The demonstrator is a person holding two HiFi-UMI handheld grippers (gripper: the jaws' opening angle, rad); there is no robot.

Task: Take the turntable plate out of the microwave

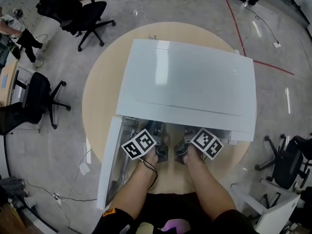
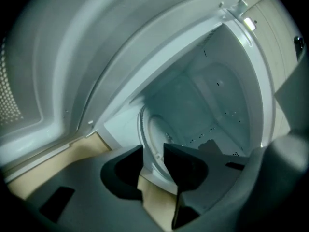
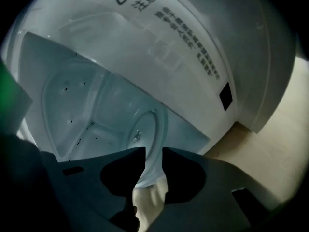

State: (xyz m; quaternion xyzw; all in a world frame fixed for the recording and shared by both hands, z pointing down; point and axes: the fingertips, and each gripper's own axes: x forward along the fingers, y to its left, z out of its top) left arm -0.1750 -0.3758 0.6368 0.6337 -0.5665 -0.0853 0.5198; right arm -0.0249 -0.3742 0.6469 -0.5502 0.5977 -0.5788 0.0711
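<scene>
A white microwave (image 1: 190, 82) stands on a round beige table (image 1: 97, 101), its door (image 1: 109, 160) swung open to the left. Both hand-held grippers reach into its front opening side by side. The clear glass turntable plate (image 2: 157, 137) lies on the cavity floor. My left gripper (image 2: 152, 163) straddles the plate's near rim with its jaws apart and slack around the rim. My right gripper (image 3: 153, 166) has the plate (image 3: 149, 129) rim filling its narrower gap, jaws closed on it. From above, the left gripper (image 1: 158, 149) and right gripper (image 1: 183, 149) show partly under the microwave's top.
Black office chairs (image 1: 80, 11) stand on the grey floor at the left and back, another chair (image 1: 287, 162) at the right. Cables trail over the floor. A warning label (image 3: 188, 28) runs along the microwave's front frame. The table edge is near my body.
</scene>
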